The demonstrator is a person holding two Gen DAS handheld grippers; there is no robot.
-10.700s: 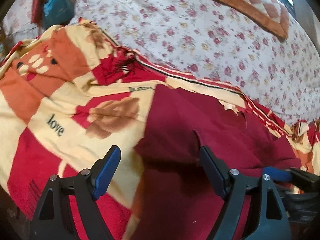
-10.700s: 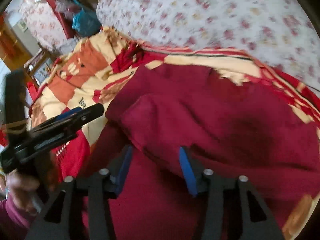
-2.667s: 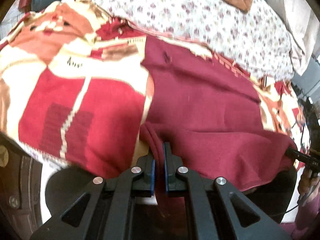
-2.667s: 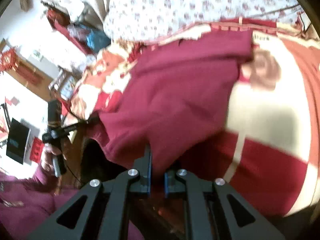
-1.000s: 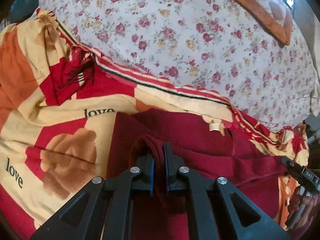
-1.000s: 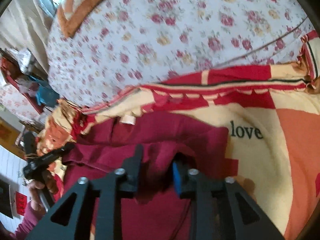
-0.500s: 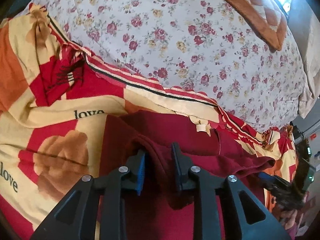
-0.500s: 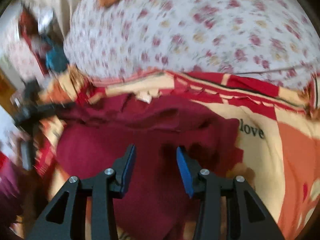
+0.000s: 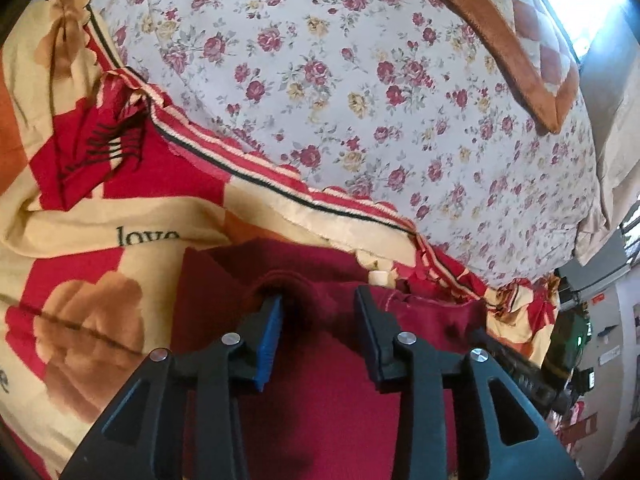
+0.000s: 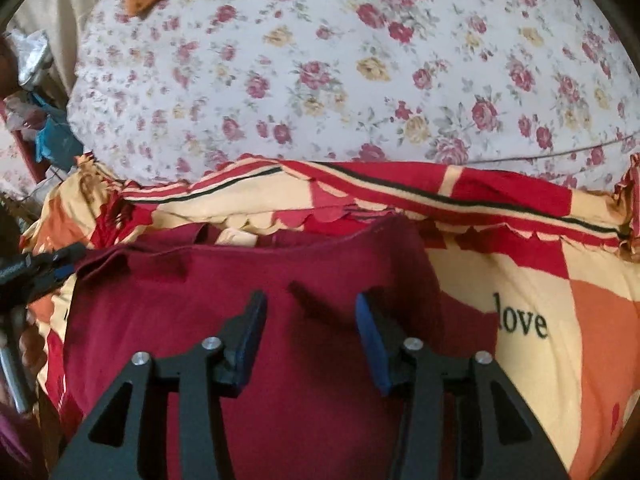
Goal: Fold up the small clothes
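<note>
A dark red garment [image 9: 320, 400] lies folded over on the red, cream and orange "love" blanket [image 9: 80, 320]. My left gripper [image 9: 318, 312] is open just above its far left edge, where a small hump of cloth stands by the left fingertip. A pale label [image 9: 378, 278] shows at the far edge. In the right wrist view the same garment [image 10: 240, 300] lies flat, and my right gripper [image 10: 310, 308] is open above its right part, holding nothing. The left gripper [image 10: 36, 268] shows at the left edge of that view.
A floral quilt [image 9: 360, 100] rises behind the blanket, with an orange checked cushion [image 9: 520, 40] on it. Clutter and blue cloth [image 10: 52, 140] lie at the far left. The blanket's striped, scalloped border [image 10: 440, 196] runs along the garment's far edge.
Both grippers have opened and let go of the garment's edge, which now lies folded over on the blanket. The right gripper has drawn back a little.
</note>
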